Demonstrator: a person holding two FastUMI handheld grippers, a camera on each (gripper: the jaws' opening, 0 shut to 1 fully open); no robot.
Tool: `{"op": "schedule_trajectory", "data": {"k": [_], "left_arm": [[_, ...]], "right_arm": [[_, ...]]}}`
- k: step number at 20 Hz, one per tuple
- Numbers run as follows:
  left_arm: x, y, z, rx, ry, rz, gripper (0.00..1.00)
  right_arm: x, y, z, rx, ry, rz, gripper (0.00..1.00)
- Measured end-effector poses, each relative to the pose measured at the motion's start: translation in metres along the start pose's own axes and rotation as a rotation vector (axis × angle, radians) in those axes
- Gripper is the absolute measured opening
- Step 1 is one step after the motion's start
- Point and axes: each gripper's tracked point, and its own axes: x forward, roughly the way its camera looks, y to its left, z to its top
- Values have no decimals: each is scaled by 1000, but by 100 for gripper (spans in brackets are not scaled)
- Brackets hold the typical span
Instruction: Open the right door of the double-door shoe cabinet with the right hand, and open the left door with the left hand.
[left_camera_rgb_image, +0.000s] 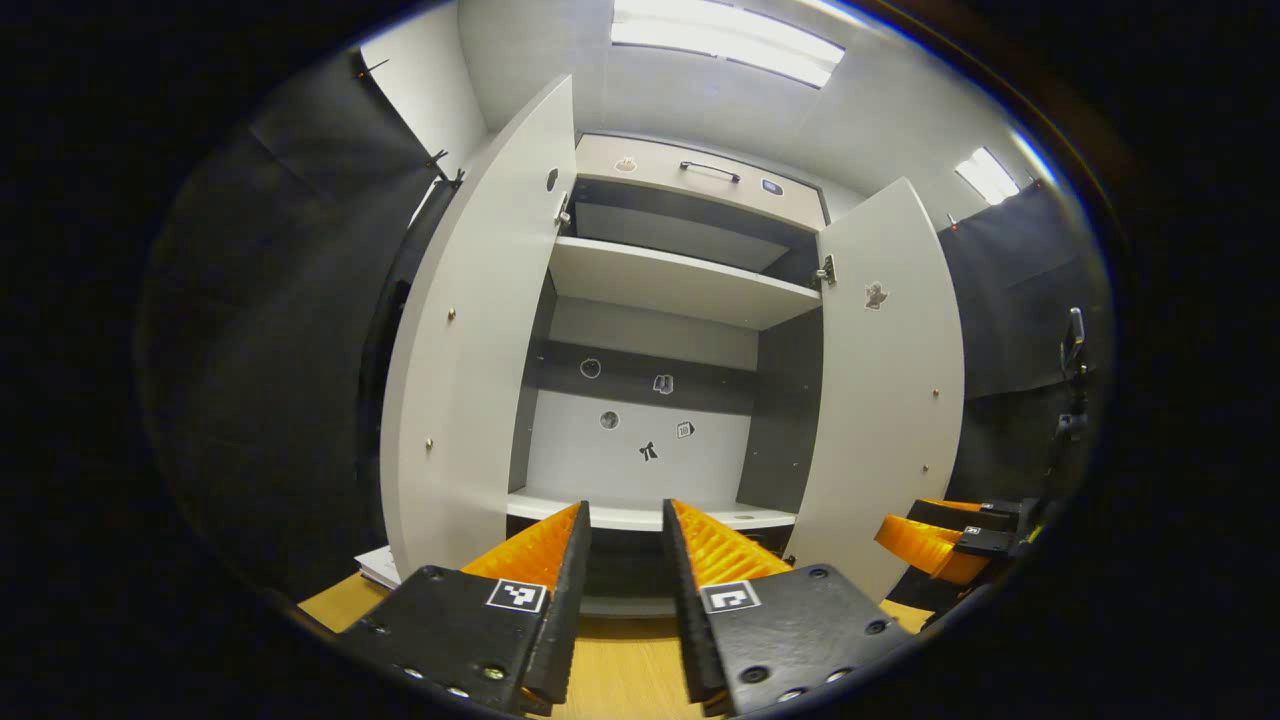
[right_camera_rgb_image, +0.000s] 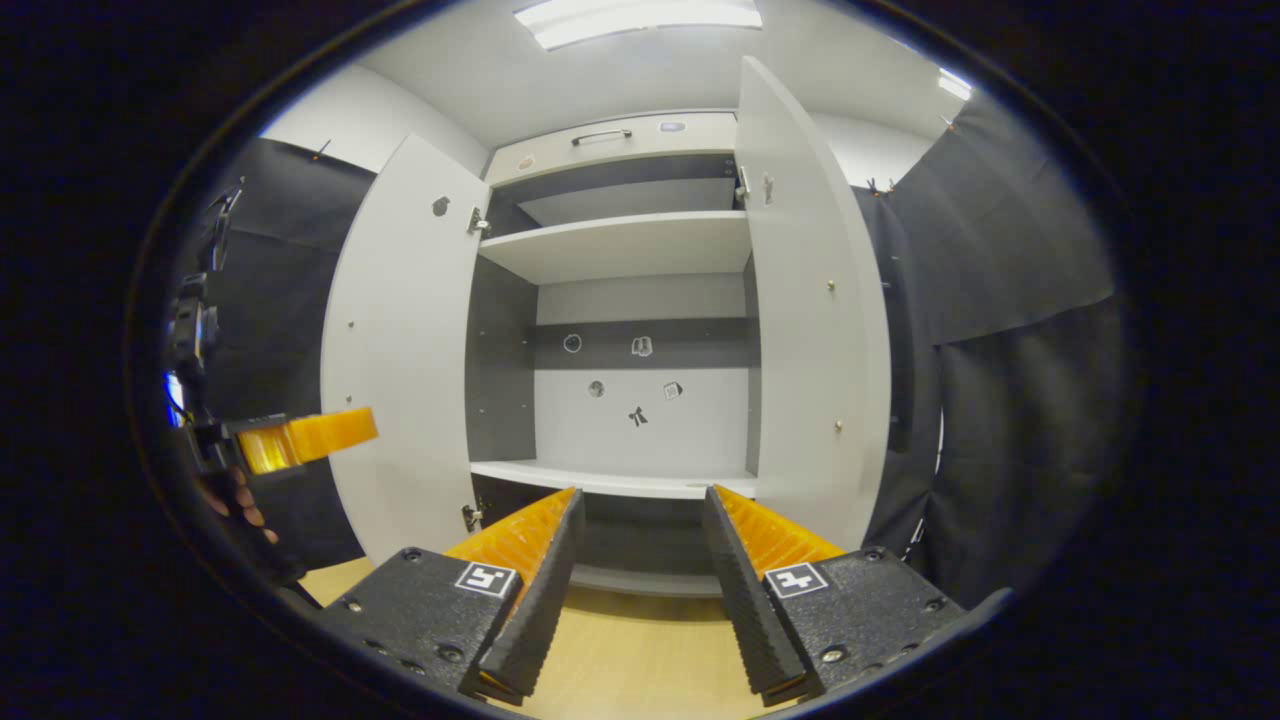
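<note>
While both doors stand swung out, the entry reads as follows.

Shoe cabinet (left_camera_rgb_image: 660, 300): centre of both views, pale body with dark inner sides, interior exposed from upper shelf to lower shelf.

Left door (left_camera_rgb_image: 470, 340): left of centre in the left gripper view, open, hinged at the cabinet's left side, no finger on it.

Right door (right_camera_rgb_image: 800, 320): right of centre in the right gripper view, open, edge turned toward the camera, no finger on it.

Left gripper (left_camera_rgb_image: 627, 560): bottom centre of its own view, fingers parted with a moderate gap, nothing between them, aimed at the cabinet's lower shelf; it also appears at the left edge of the right gripper view, held by a hand (right_camera_rgb_image: 235, 500).

Right gripper (right_camera_rgb_image: 640, 560): bottom centre of its own view, fingers spread moderately, gripping nothing; it appears too at the lower right of the left gripper view, just beside the right door.

Tabletop (left_camera_rgb_image: 620, 670): wood-toned surface beneath the fingers, lower frame.

Stickers (left_camera_rgb_image: 650, 410): small marks on the cabinet's back panel, mid-frame.

Step in hand: judged complete, since both doors are open and both tools are clear of them.

Next move: likely none beyond keeping both tools clear of the doors; no further grasp seems called for.
</note>
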Motion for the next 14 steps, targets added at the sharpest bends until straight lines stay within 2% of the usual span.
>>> {"op": "schedule_trajectory", "data": {"k": [2,3,4,8,14], "left_arm": [[0,-8,-9,42,-29,34,65],[-1,-6,-11,78,-39,62,91],[-3,-5,-12,114,-42,90,94],[-9,-13,-11,182,-56,123,92],[-15,-11,-17,176,-23,134,92]], "right_arm": [[-9,-12,-2,-3,0,-19,76],[-11,-18,-2,-8,1,-31,77],[-12,-23,0,-9,-4,-39,76],[-12,-30,-2,13,-16,-39,76],[-6,-16,-6,43,-17,7,76]]}}
